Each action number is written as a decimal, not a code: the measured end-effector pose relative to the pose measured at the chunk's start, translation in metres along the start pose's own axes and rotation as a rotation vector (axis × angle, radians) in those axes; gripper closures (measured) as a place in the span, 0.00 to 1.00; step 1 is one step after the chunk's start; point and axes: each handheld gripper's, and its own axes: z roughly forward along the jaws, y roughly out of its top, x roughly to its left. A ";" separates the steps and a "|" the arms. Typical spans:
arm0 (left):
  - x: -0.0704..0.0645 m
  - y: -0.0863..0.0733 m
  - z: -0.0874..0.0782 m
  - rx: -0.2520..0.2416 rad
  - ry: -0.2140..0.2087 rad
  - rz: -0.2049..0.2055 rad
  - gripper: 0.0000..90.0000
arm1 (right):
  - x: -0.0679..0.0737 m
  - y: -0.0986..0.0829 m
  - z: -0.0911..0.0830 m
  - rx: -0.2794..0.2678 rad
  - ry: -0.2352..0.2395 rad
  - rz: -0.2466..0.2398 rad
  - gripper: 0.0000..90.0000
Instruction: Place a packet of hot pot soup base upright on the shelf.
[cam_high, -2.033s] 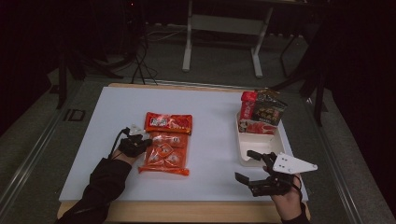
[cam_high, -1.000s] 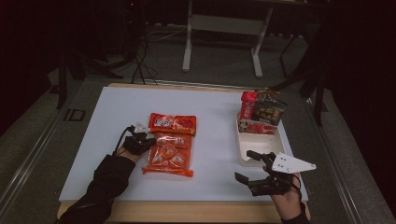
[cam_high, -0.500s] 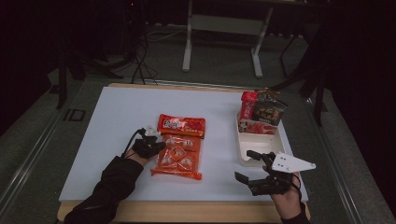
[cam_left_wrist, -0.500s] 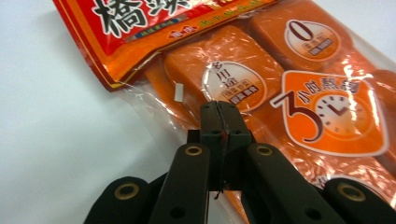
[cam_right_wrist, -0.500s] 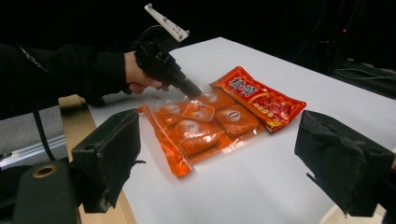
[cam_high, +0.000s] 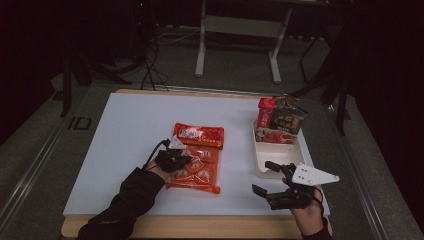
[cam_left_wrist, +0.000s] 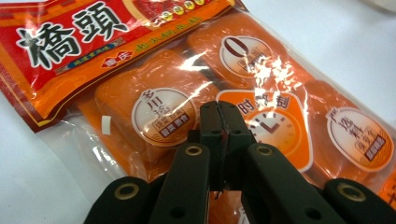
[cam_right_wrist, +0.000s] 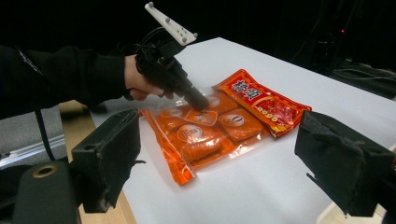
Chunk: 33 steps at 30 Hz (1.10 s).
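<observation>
Left gripper (cam_left_wrist: 223, 122), jaws pinched shut on the orange snack bag (cam_high: 197, 157) mid-frame, should probably drag slow and flat toward the tray (cam_high: 260, 162) while the right gripper (cam_high: 272, 182) waits wide open lower right.

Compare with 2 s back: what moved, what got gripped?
The left gripper, shut on the orange snack bag, has dragged it rightward across the white table, toward the white tray; the forearm followed. No new grasp or release is visible. The right gripper stayed open near the table's front edge, and the packets in the tray stayed put.
</observation>
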 end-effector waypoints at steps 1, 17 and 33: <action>0.002 0.000 -0.002 -0.006 0.009 0.000 1.00 | 0.000 0.000 -0.001 -0.002 -0.003 -0.002 0.16; 0.036 -0.012 -0.004 -0.001 0.098 -0.080 1.00 | -0.001 -0.001 -0.002 -0.001 -0.003 0.007 0.16; 0.021 0.000 0.006 0.061 0.060 -0.007 1.00 | 0.000 -0.001 0.001 0.007 0.009 0.001 0.16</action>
